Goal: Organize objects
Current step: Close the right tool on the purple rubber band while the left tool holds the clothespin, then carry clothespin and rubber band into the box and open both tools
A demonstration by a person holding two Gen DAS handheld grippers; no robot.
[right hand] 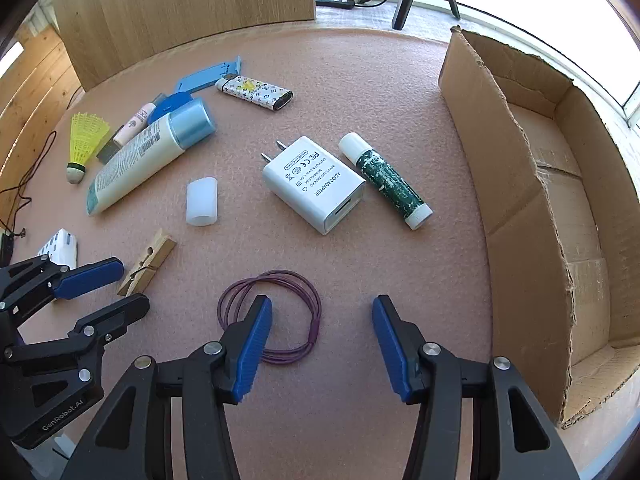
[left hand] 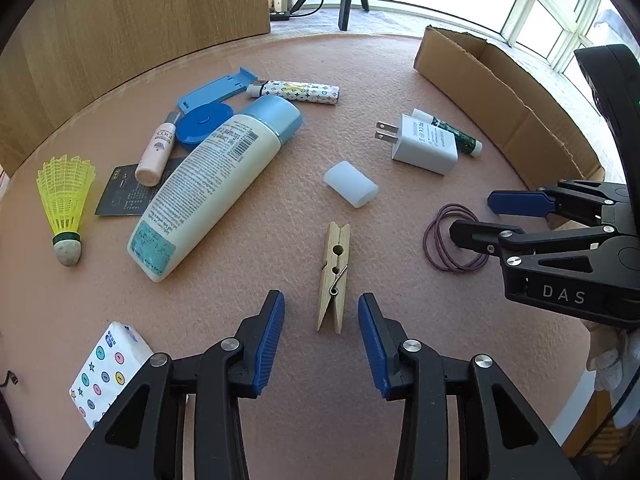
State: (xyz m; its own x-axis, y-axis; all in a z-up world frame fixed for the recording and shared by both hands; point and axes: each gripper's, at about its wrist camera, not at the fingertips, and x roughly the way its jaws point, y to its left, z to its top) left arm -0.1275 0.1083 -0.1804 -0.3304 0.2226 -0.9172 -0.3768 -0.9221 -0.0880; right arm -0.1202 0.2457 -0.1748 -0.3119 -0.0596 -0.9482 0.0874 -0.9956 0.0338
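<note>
While clothespin (left hand: 334,276) lies between them, left tongs (left hand: 321,334) gape, empty; right tongs (right hand: 322,344) wide, empty, beside box (right hand: 532,200).

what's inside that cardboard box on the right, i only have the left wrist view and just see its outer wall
Observer: The right wrist view looks into the cardboard box; the part of the floor that shows is bare.
Operator: which way does the charger's usb port face
Observer: The white charger has its port toward the right gripper, prongs pointing away.
Operator: is the right one holding the purple band
Observer: No. Its jaws are open, and one fingertip hides part of the purple band lying flat on the mat.
</note>
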